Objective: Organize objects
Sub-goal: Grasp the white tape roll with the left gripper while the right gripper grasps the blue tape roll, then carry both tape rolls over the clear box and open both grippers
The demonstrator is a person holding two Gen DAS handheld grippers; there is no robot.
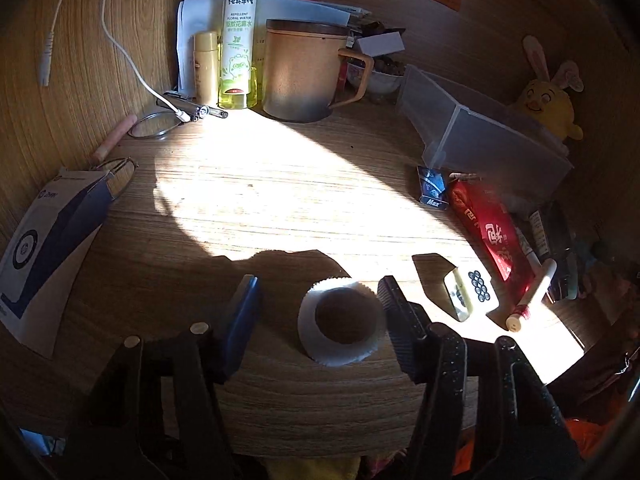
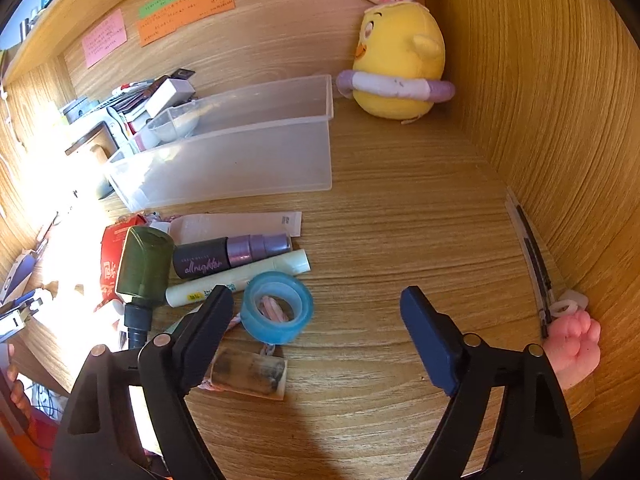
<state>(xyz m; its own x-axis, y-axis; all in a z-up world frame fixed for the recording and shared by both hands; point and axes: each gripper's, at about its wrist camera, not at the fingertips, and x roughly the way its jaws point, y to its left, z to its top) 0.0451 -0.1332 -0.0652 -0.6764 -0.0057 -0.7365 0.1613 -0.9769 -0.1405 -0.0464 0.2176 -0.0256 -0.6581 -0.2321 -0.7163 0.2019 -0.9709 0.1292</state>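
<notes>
In the left wrist view a white tape roll [image 1: 340, 344] lies flat on the wooden desk [image 1: 280, 200], between the fingers of my left gripper [image 1: 318, 286]. The right finger [image 1: 394, 308] is at the roll's edge and the left finger stands a gap away, so the gripper is open. In the right wrist view a blue tape roll [image 2: 256, 312] lies just inside the left finger of my right gripper [image 2: 316, 296], which is open wide and grips nothing. A clear plastic bin [image 2: 240, 160] sits behind it, also seen as the clear bin [image 1: 480, 136].
Near the blue roll lie a green bottle [image 2: 144, 264], a purple tube [image 2: 236, 256], a white stick [image 2: 240, 276] and a small tan block [image 2: 248, 372]. A yellow plush chick [image 2: 400, 68] sits in the corner. A mug [image 1: 304, 72], a repellent bottle [image 1: 238, 44], a red packet [image 1: 488, 228] and a mahjong tile [image 1: 472, 288] stand around the white roll.
</notes>
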